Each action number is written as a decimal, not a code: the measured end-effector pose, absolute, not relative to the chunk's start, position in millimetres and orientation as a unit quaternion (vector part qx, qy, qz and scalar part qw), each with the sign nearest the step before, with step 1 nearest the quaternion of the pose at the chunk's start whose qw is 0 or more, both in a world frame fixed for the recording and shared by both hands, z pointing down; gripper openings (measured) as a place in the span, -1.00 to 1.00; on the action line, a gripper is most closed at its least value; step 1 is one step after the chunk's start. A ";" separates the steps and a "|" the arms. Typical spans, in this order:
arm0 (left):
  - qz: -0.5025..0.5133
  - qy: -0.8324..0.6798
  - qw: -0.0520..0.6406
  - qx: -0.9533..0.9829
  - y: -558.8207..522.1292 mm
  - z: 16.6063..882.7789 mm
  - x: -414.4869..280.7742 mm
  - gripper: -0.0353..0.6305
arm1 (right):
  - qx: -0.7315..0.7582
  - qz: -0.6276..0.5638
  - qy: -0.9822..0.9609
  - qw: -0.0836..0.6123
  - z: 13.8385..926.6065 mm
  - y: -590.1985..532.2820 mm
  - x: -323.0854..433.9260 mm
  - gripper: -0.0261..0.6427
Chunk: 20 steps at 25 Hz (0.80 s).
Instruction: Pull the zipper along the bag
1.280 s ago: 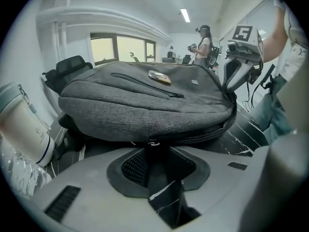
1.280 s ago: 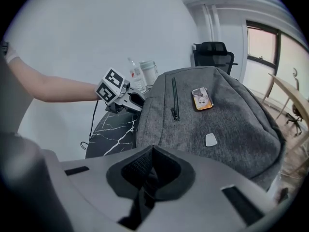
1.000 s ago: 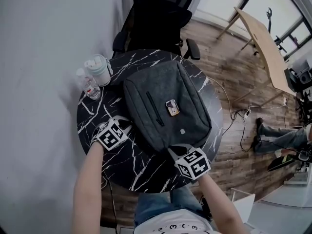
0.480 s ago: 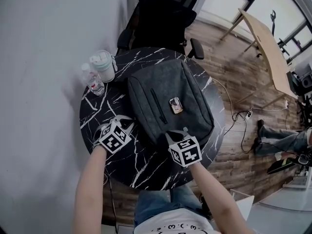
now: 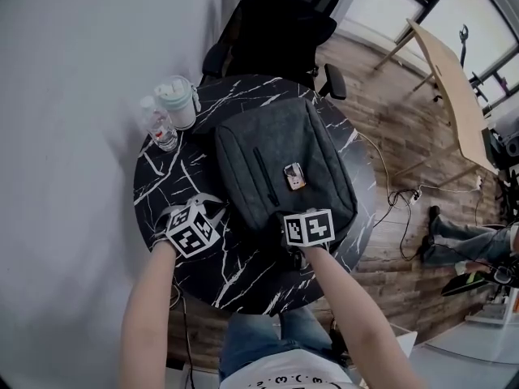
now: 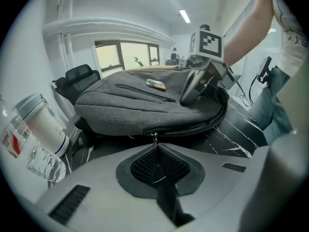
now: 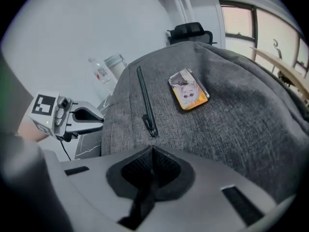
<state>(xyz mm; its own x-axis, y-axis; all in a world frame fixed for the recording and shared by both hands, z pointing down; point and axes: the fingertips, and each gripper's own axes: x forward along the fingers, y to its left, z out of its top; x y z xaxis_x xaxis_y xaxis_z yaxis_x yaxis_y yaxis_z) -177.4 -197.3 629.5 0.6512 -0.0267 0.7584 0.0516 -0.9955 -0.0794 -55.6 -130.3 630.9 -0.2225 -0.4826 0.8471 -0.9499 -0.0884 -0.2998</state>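
- Grey backpack lies flat on the round black marble table, centre of the head view, with its long axis running from upper left to lower right.
- Left tool: jaws together, pinching the small zipper pull at their tip. The pull sits on the side zipper, which runs along the backpack's near edge. In the head view this tool is at the bag's lower left edge.
- Right tool: jaws together, nothing between them. It sits on top of the backpack at its lower right end, tip down on the grey fabric, as the left gripper view shows.
- Front pocket zipper is a dark line running up the top panel. Its lower end lies just beyond the right tool's tip, not touching it.
- Small picture card lies on the top panel, right of the pocket zipper and apart from it.
- White tumbler and clear water bottle stand just beside each other at the table's upper left rim, apart from the bag.
- Black office chair is beyond the table, at top centre of the head view.
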 end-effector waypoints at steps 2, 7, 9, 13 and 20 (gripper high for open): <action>-0.424 -0.018 0.051 -0.904 -187.0 629.8 -177.9 -0.85 | 0.564 0.484 -0.625 0.239 630.9 -130.3 -55.1 -0.77; -0.427 -0.044 0.046 -0.902 -143.3 634.4 -175.4 -0.85 | 0.558 0.501 -0.620 0.231 632.2 -131.1 -54.3 -0.77; -0.423 -0.036 0.030 -0.905 -131.2 636.2 -173.9 -0.85 | 0.554 0.508 -0.619 0.227 633.0 -132.0 -54.2 -0.77; -0.424 -0.030 0.009 -0.905 -109.3 636.7 -168.9 -0.85 | 0.553 0.511 -0.620 0.222 633.6 -132.8 -54.2 -0.77; -0.433 -0.024 -0.020 -0.901 -67.3 632.6 -155.9 -0.84 | 0.542 0.522 -0.624 0.212 634.6 -133.1 -53.7 -0.77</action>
<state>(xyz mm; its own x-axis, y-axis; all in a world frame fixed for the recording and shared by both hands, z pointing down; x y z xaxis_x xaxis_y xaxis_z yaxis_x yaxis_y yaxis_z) -155.9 -67.3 632.6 0.6244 0.0603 0.7787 0.0263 -0.9981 0.0562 -53.7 -133.1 634.6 -0.3233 -0.4544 0.8301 -0.8968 -0.1328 -0.4220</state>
